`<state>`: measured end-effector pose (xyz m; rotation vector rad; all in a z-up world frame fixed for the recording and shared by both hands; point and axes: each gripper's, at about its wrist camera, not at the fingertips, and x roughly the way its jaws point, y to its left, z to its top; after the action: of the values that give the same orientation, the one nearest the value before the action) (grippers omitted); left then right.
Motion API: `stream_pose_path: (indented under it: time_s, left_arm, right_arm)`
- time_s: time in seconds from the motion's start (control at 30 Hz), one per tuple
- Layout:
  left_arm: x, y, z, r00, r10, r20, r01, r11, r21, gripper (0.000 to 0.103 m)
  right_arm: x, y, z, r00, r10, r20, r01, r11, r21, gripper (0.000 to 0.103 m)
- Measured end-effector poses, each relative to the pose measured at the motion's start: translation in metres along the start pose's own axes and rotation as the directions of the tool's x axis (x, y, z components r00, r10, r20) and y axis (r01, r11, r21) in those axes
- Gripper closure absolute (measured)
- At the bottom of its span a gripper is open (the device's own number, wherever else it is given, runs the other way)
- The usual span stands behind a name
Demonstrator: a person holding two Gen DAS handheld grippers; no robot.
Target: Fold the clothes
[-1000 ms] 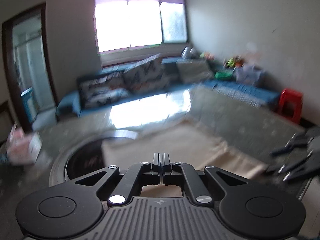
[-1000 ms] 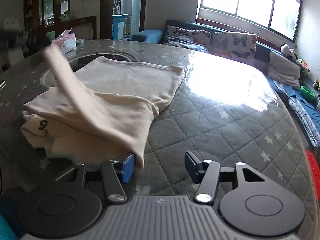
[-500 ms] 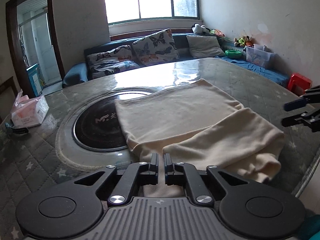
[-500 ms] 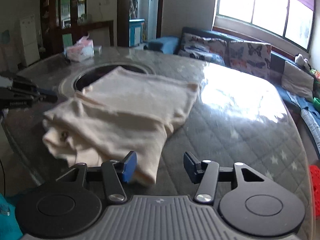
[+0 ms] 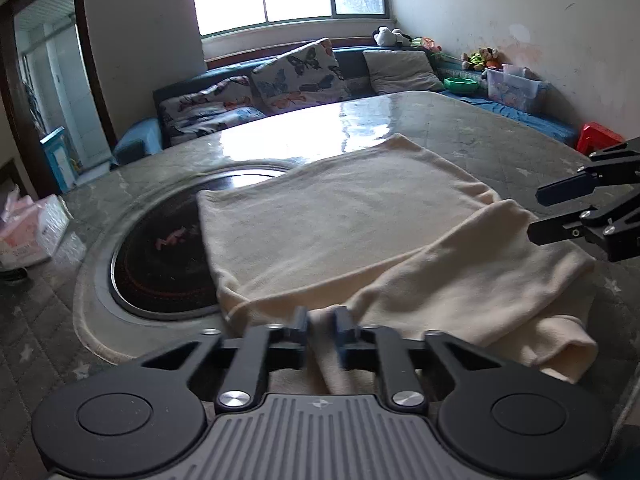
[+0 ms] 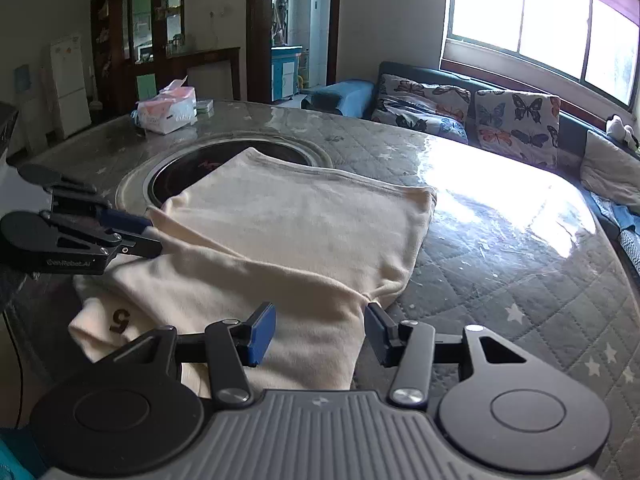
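A cream garment (image 5: pixel 352 216) lies on the quilted table, with a sleeve folded across its near part. It also shows in the right wrist view (image 6: pixel 296 232), with a dark "5" print (image 6: pixel 120 320). My left gripper (image 5: pixel 321 326) is nearly shut, with a fold of the cream cloth between its fingers; it also shows at the left of the right wrist view (image 6: pixel 154 234). My right gripper (image 6: pixel 316 334) is open, its fingers either side of the sleeve end; it also shows at the right of the left wrist view (image 5: pixel 536 218).
A round dark induction hob (image 5: pixel 160 256) is set into the table (image 6: pixel 500 272), partly under the garment. A tissue pack (image 6: pixel 168 110) sits at the table's far side. A sofa with butterfly cushions (image 5: pixel 296 76) and a red stool (image 5: pixel 600 136) stand beyond.
The left gripper came down to the table with the cloth and its fingers have parted slightly. The lifted sleeve now lies flat across the garment. The right gripper stays open.
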<state>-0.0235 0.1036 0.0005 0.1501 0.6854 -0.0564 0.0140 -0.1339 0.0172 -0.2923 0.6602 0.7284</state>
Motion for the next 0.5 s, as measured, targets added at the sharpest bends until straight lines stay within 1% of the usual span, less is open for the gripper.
stream_pose_path:
  time_s: [0.03,0.1,0.17,0.2,0.3,0.33,0.4,0.43,0.5]
  left_arm:
    - [-0.003,0.001,0.003,1.0,0.005,0.015,-0.005,1.0,-0.003,0.096]
    - [-0.013,0.002,0.009,0.998,0.017,0.063,-0.017,1.0,0.002,0.097]
    - [-0.019,0.001,0.014,0.995,0.032,0.099,-0.033,0.999,0.008,0.097]
    - [-0.019,0.001,0.015,0.994,0.031,0.101,-0.033,0.999,0.013,0.097]
    - [-0.007,0.003,0.01,0.998,0.038,0.055,-0.038,0.999,0.014,0.097]
    - [-0.002,0.003,0.007,0.999,0.042,0.033,-0.042,0.999,0.013,0.093]
    - [0.004,0.006,-0.001,0.999,0.054,-0.003,-0.054,0.999,0.007,0.093]
    - [0.006,0.008,-0.003,0.998,0.061,-0.01,-0.061,0.998,0.004,0.092]
    - [0.0,0.011,-0.002,0.997,0.074,0.003,-0.074,0.997,-0.006,0.091]
  right_arm:
    - [0.001,0.0,0.0,1.0,-0.001,0.001,0.001,1.0,0.003,0.054]
    - [0.004,-0.001,0.001,1.0,-0.002,0.002,0.002,1.0,0.01,0.059]
    - [0.008,-0.002,0.002,1.0,-0.001,0.005,0.001,1.0,0.025,0.068]
    - [0.011,-0.003,0.003,1.0,0.001,0.006,-0.001,0.999,0.032,0.07]
    - [0.018,-0.004,0.003,1.0,0.001,0.011,-0.002,0.999,0.044,0.073]
    - [0.023,-0.005,0.002,1.0,-0.005,0.006,0.005,0.999,0.047,0.073]
    - [0.027,-0.007,0.0,1.0,-0.008,-0.005,0.008,0.998,0.056,0.074]
    - [0.029,-0.008,-0.001,1.0,-0.009,-0.01,0.01,0.998,0.06,0.074]
    - [0.028,-0.008,0.0,1.0,-0.013,-0.008,0.013,0.998,0.058,0.074]
